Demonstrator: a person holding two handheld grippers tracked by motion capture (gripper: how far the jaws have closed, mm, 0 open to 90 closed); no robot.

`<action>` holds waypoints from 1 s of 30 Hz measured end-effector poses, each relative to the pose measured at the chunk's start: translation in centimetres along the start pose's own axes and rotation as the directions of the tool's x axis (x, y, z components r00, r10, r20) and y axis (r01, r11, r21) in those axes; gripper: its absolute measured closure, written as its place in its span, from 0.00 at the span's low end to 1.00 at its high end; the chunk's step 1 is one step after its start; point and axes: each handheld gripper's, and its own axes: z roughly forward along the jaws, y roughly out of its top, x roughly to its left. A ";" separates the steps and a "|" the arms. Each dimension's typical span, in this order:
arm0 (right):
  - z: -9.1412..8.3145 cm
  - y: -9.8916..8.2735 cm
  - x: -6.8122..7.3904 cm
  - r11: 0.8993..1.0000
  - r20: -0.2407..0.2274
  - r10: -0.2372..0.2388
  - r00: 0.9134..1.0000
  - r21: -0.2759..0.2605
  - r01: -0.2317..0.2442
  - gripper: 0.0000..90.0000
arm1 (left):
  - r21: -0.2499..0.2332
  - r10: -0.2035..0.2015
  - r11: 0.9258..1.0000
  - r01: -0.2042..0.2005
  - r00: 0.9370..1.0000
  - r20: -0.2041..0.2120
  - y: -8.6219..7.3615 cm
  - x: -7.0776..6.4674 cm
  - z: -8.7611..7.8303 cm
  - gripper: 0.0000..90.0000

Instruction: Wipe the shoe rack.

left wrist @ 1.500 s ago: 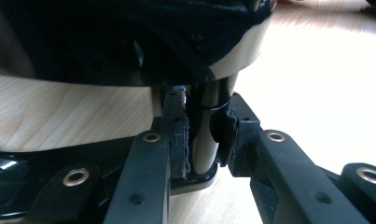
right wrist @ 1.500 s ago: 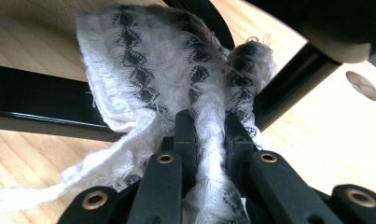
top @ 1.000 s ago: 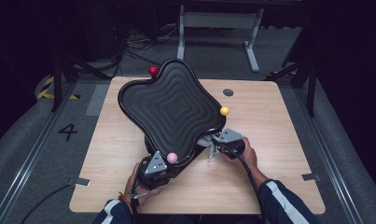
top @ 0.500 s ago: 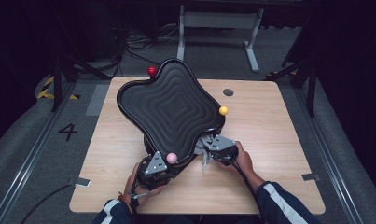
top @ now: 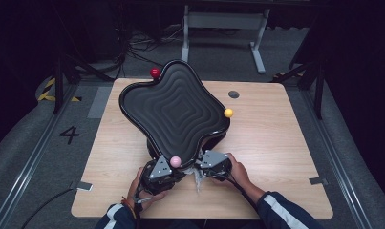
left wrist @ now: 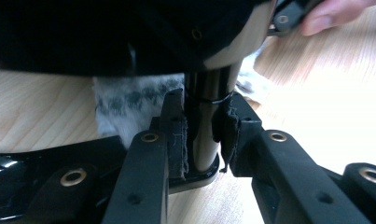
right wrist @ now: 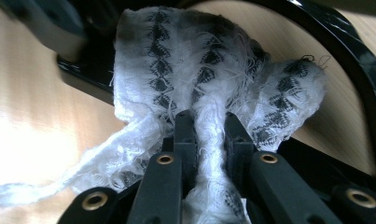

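**Claws Split the Work: One Steadied the Stand, One Wiped**

Left claw [left wrist: 199, 135] was clamped on the dark upright post [left wrist: 205, 121] under the black wavy tray [top: 173, 109], low in the left gripper view, apparently to hold the tilted piece steady on the bench [top: 285, 143]. Right claw [right wrist: 209, 135], at lower centre of its own view, was pinched shut on a white patterned cloth [right wrist: 199, 74], which bunched against the black base [right wrist: 358, 60] just ahead of it, seemingly for wiping there. In the high view both claws sat at the tray's near edge, lower centre, beside the pink ball [top: 175, 161]; yellow [top: 228, 113] and red [top: 155, 73] balls marked other corners.
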 end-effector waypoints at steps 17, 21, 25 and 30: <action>0.3 0.8 1.6 0.999 -0.045 -0.051 0.998 -0.023 0.050 0.88 | 0.015 0.003 1.000 -0.003 1.000 -0.007 -0.1 0.1 0.0 0.81; 0.1 0.3 0.5 1.000 -0.019 -0.026 0.999 -0.010 0.026 0.88 | 0.015 0.002 1.000 -0.001 1.000 -0.005 -0.1 0.1 0.0 0.81; -0.1 -0.7 -1.2 1.000 0.027 0.015 1.000 0.010 -0.016 0.88 | 0.014 -0.001 1.000 0.001 1.000 -0.003 -0.1 0.1 0.0 0.81; -0.5 -1.9 -3.0 0.997 0.073 0.061 0.995 0.033 -0.063 0.88 | 0.010 -0.003 1.000 0.003 1.000 -0.007 -0.1 0.1 -0.1 0.81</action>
